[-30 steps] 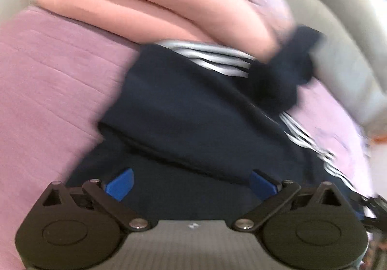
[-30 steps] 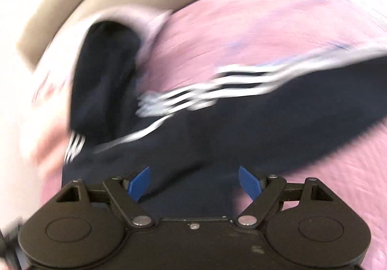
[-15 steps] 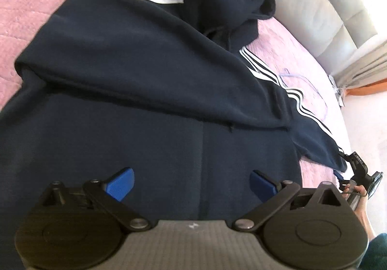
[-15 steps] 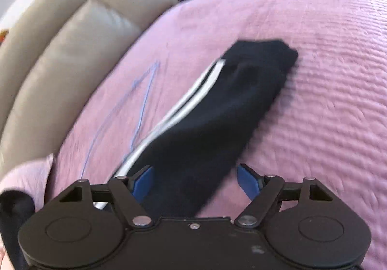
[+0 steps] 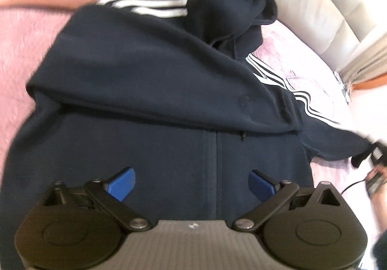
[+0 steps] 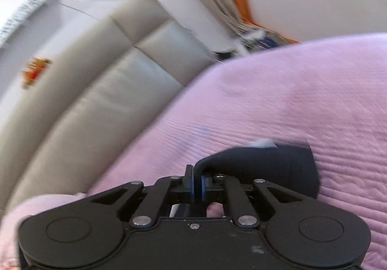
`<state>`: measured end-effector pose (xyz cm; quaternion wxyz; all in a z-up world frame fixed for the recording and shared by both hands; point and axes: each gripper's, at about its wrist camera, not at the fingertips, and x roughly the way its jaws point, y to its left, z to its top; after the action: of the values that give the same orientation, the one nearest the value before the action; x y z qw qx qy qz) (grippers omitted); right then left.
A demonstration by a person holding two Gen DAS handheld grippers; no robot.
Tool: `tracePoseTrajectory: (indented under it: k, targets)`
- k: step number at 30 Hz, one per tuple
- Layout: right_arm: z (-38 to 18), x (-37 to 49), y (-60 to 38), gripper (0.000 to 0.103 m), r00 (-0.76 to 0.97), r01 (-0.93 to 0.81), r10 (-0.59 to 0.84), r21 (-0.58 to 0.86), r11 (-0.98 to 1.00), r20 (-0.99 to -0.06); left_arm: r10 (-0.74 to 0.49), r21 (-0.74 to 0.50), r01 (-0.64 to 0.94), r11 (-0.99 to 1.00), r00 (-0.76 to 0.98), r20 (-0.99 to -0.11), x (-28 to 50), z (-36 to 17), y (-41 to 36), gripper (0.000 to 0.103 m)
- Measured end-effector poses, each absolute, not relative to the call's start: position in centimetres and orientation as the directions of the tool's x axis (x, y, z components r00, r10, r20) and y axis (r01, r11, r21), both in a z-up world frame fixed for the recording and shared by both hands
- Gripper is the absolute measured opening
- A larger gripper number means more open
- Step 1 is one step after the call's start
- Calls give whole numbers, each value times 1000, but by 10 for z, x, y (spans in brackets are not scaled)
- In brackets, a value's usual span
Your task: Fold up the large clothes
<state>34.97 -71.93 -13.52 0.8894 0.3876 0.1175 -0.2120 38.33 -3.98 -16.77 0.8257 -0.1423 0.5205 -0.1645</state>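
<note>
Fabric of one navy zip-front hooded jacket with white sleeve stripes [image 5: 150,91] is seen spread on the pink quilted bedcover [image 5: 21,52] in the left wrist view, under the left gripper [image 5: 191,184], whose two blue pads are held wide apart on nothing. Only the right wrist view shows the right gripper [image 6: 197,186] pinched on the jacket's dark cuff [image 6: 271,166], beside one grey padded headboard [image 6: 101,100].

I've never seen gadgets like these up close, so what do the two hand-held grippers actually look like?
The left gripper has a ribbed grey body, two round black discs, black link arms with silver rivets and blue fingers. The right gripper is the same shape but all black, with thin blue pads.
</note>
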Motion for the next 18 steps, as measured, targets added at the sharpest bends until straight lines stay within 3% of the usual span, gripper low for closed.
tracePoseTrajectory:
  k: [7,11,14,18]
  targets:
    - [-44,358,-612,9,966,257,-193,712,653,-172,-403,-384,137,913,447,-798,378,-143,-24,101]
    - [-20,369,-506,8,998,-5,47,668,744,-45,-391,-371,147,917,510,-766,373,-122,-10,101]
    - [-31,384,-417,8,967,-141,241,616,775,-81,-398,-391,135,910,546,-737,374,-109,6,101]
    - [-96,409,-311,8,877,-167,382,560,811,-292,-391,-425,82,901,575,-718,378,-101,35,101]
